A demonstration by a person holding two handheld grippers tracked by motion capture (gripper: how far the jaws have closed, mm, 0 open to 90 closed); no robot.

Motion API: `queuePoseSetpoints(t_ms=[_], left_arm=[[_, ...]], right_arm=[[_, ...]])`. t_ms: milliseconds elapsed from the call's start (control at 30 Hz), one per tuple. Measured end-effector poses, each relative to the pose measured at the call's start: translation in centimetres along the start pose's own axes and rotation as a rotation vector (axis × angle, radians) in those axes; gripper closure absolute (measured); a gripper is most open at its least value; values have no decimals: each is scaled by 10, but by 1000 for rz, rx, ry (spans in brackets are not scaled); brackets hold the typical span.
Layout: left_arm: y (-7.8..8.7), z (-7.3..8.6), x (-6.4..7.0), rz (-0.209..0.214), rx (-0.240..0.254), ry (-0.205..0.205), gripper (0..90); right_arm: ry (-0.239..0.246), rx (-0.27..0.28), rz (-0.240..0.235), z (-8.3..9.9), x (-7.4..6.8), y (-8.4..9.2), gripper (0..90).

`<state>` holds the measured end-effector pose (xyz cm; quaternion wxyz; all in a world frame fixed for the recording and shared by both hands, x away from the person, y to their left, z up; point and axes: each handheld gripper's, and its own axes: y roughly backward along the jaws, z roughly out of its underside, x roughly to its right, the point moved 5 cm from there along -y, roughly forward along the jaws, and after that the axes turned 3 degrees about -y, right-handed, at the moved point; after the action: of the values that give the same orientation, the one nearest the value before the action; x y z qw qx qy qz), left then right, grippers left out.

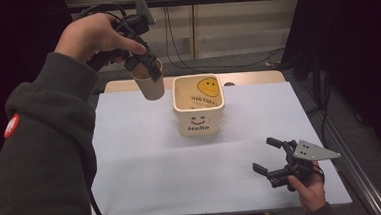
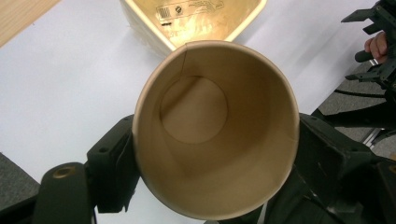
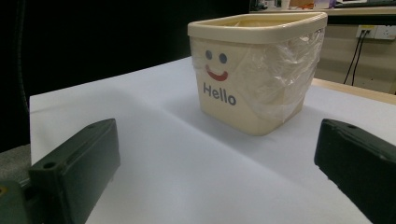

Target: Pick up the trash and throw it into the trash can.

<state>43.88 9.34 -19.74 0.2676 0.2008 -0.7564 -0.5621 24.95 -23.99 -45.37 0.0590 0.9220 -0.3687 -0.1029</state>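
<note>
My left gripper (image 1: 146, 65) is raised above the table's far left and shut on a brown paper cup (image 1: 149, 82). In the left gripper view the cup (image 2: 215, 126) is empty, its mouth facing the camera, with a jaw on either side. Just right of the cup stands a cream bin (image 1: 199, 107) with a smiley face and "Hello" on its front; its rim (image 2: 154, 39) lies beyond the cup. My right gripper (image 1: 276, 157) rests open near the table's front right, nothing between its jaws. The bin (image 3: 257, 70), lined with clear plastic, stands ahead of those jaws.
A white sheet (image 1: 147, 165) covers the wooden table (image 1: 122, 85). Cables run along the floor behind the table (image 1: 186, 62). A dark rail (image 1: 346, 148) borders the right side.
</note>
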Motion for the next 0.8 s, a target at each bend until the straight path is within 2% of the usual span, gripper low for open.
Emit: queuePoseSetpoints(t_ms=[100, 367, 400, 533, 600, 667, 800], left_arm=[[-1, -6, 1, 17, -2, -10, 218], [-9, -20, -1, 17, -4, -13, 219], [-10, -22, -1, 12, -6, -14, 219], [-14, -29, -2, 12, -6, -13, 219], [-16, -32, -3, 14, -15, -28, 219], [-17, -35, -2, 13, -7, -16, 219], [-19, -41, -2, 14, -10, -25, 219]], right_arm=[[2, -1, 4, 0, 0, 0, 0], [10, -12, -6, 1, 2, 1, 0], [4, -1, 5, 1, 2, 0, 0], [6, 1, 4, 1, 2, 0, 0], [3, -1, 2, 1, 1, 0, 0], [4, 0, 3, 1, 2, 0, 0], [1, 6, 2, 1, 2, 0, 0]])
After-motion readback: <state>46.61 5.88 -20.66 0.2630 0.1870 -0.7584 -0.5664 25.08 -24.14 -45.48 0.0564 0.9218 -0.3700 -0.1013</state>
